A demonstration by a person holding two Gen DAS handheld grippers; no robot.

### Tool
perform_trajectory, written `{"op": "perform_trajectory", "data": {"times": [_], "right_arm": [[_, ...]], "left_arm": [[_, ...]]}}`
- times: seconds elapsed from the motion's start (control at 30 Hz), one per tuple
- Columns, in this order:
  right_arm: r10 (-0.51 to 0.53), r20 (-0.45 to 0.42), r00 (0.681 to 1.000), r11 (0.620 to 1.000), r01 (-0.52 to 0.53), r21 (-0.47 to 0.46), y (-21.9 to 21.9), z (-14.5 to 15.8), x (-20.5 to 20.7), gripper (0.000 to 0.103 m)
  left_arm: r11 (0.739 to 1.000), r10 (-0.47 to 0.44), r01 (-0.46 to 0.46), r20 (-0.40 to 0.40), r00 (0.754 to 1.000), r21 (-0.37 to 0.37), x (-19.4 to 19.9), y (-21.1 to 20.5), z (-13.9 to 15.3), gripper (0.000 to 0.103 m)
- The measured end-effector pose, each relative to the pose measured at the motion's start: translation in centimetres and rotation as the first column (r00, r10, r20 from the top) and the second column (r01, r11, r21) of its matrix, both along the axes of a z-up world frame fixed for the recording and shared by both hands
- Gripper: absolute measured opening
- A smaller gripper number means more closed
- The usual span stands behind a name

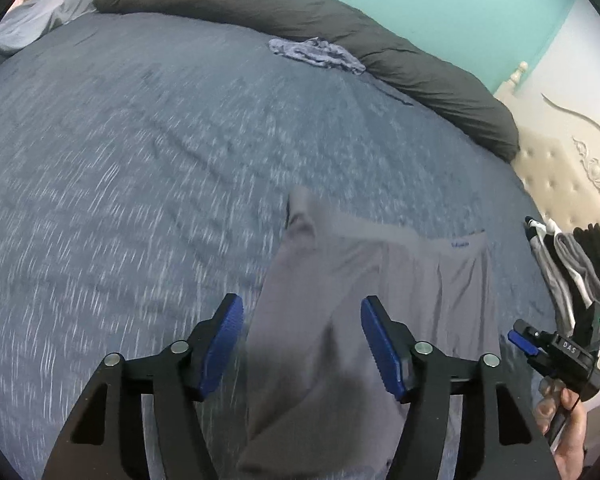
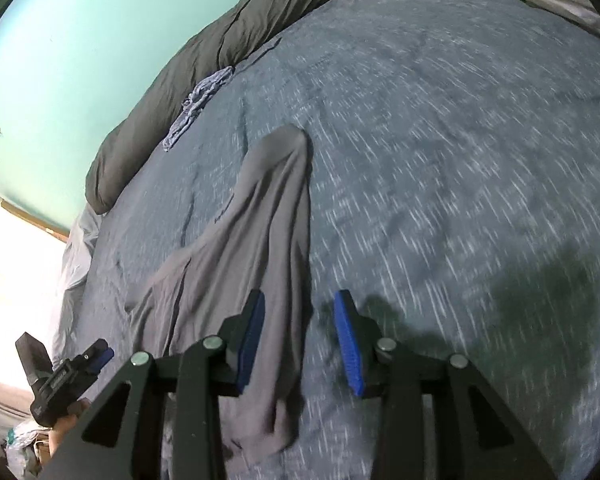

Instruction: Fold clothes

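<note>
A plain grey garment (image 1: 340,280) lies crumpled on the blue-speckled bed cover (image 1: 140,160), with one narrow end reaching away from me. My left gripper (image 1: 302,320) hovers over its near part, jaws wide apart, and the cloth passes beneath the gap without touching either blue pad. In the right wrist view the same garment (image 2: 260,220) stretches up the bed. My right gripper (image 2: 300,308) stands open over its right edge, gripping nothing. Each gripper also shows at the edge of the other's view: the right gripper (image 1: 520,340) and the left gripper (image 2: 100,354).
A dark grey rolled duvet (image 1: 340,28) runs along the far side by the teal wall. A small blue striped cloth (image 1: 316,54) lies against it. A pile of black, grey and white socks (image 1: 572,264) sits near the cream tufted headboard (image 1: 560,168). A hand (image 1: 568,440) holds the right gripper.
</note>
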State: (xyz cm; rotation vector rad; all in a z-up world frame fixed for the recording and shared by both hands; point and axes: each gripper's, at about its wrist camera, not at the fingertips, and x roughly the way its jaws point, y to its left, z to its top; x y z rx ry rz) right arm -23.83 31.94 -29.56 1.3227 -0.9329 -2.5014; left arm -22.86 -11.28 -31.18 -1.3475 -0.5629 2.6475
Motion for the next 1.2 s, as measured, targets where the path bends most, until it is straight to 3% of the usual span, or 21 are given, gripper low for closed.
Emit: {"op": "perform_trajectory", "data": {"times": [0.23,0.27,0.3,0.57,0.63,0.7,0.9,1.2], "right_arm": [[0.067,-0.002,0.998,0.998,-0.067,-0.011,-1.6,-0.2,0.4,0.037],[0.066,0.000,0.998,0.998,-0.066,-0.009,-1.5,-0.1,0.6,0.037],[0.062,0.004,0.998,0.998,-0.062,-0.011,-1.4,-0.1,0.7,0.037],[-0.013,0.035,0.999,0.997,0.015,-0.069,0.0,-0.9,2.4,0.038],[-0.004,0.025,1.000,0.998,0.006,-0.060,-0.4,-0.6,2.7,0.038],[0.011,0.013,1.000,0.999,-0.010,-0.051,-0.9,-0.2,2.9,0.038],[0.000,0.031,1.000,0.997,0.002,-0.077,-1.5,-0.7,3.0,0.038],[0.015,0.029,0.999,0.998,-0.013,-0.064,-2.7,-0.4,2.6,0.038]], "left_arm": [[1.000,-0.010,0.010,0.021,1.000,-0.029,3.0,0.2,-0.5,0.069],[0.999,-0.011,0.012,0.023,1.000,-0.034,3.5,0.3,-0.5,0.073],[0.999,-0.012,0.013,0.024,1.000,-0.046,4.1,0.4,-0.6,0.077],[0.998,-0.009,0.010,0.022,1.000,-0.059,6.5,0.9,-1.0,0.078],[0.998,-0.006,0.008,0.019,1.000,-0.068,6.8,1.0,-1.1,0.079],[0.997,0.002,0.000,0.025,1.000,-0.076,6.9,1.2,-1.4,0.091],[0.999,0.018,-0.016,0.041,0.999,-0.040,6.3,1.0,-1.8,0.103],[0.999,0.015,-0.014,0.015,1.000,-0.041,6.4,0.2,-1.6,0.103]]}}
